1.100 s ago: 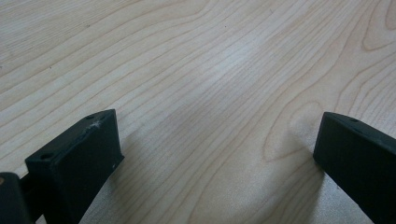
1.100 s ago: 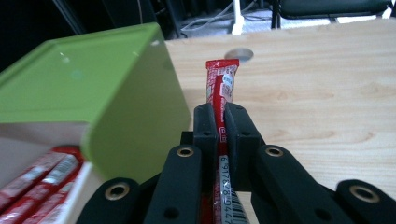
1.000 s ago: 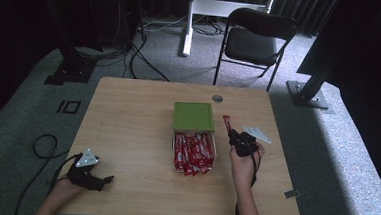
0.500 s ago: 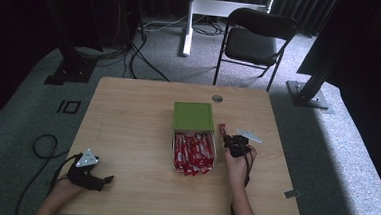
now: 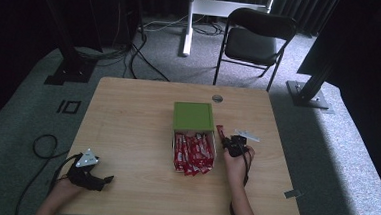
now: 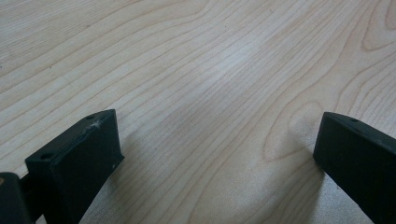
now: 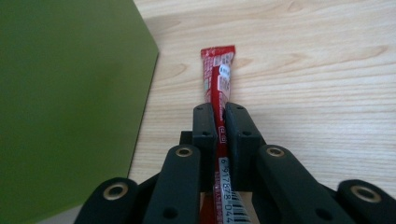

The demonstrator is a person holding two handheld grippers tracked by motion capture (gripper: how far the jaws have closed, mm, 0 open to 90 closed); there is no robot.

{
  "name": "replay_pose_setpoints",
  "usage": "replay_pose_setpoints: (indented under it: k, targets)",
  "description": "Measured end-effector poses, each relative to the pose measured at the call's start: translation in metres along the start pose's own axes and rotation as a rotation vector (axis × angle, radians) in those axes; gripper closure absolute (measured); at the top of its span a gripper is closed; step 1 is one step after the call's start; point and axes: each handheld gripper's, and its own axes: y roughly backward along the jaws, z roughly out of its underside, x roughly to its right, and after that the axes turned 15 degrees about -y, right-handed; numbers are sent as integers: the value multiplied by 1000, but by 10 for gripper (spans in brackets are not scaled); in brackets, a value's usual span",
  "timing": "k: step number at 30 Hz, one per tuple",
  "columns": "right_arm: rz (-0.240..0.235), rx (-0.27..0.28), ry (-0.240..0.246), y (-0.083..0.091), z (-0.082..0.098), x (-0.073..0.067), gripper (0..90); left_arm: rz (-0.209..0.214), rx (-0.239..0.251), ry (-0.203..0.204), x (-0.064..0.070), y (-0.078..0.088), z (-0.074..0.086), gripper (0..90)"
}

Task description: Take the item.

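Lying pinched in right gripper (image 7: 219, 123): sachet (image 7: 218, 74)

We look down on a wooden bench (image 5: 136, 134). At its centre stands a green box (image 5: 194, 116), its lid lying toward twelve o'clock and its open tray toward six o'clock packed with red sachets (image 5: 193, 152). At three o'clock from the tray, the right gripper (image 5: 236, 145) pinches a single red sachet (image 5: 220, 132) that lies just beside the box and points toward eleven o'clock. At seven o'clock on the bench, well apart from the box, the left gripper (image 5: 90, 174) rests under its grey plate. A folding chair (image 5: 258, 36) stands beyond the bench at one o'clock.
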Motion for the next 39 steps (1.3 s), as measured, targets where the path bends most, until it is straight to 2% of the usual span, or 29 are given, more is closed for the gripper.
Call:
replay_pose_setpoints:
  k: [1, 3, 8, 10, 13, 19, 21, 24, 30, 37, 39]
  targets:
    - [-5, -2, -3, 0, 0, 0, 801, 0, 0, 0, 0, 0, 0, 16]
    - [-13, 7, -6, 2, -2, 1, 693, 0, 1, 1, 0, 0, 0, 16]
    - [-80, 69, 4, 13, -11, 0, 436, 0, 1, 0, 0, 0, 0, 16]
    - [-87, 94, 46, 17, -15, 0, 356, 0, 1, 0, 0, 0, 0, 16]
    - [-77, 89, 101, 23, -20, 4, 292, 0, 0, 0, 0, 0, 0, 16]
    - [-84, 75, 122, 28, -21, 14, 217, 0, 1, 0, 0, 0, 0, 16]
    - [-82, 67, 146, 30, -20, 17, 188, 0, 0, 0, 0, 0, 0, 16]
    - [-90, 68, 135, 32, -19, 21, 188, 0, 0, 0, 0, 0, 0, 16]
    - [-86, 52, 144, 37, -16, 28, 188, 0, 1, 0, 0, 0, 0, 16]
    - [-57, 35, 195, 46, -8, 37, 188, 0, 1, 0, 0, 0, 0, 16]
    - [-70, 28, 202, 48, -5, 39, 187, 0, 1, 0, 0, 0, 0, 16]
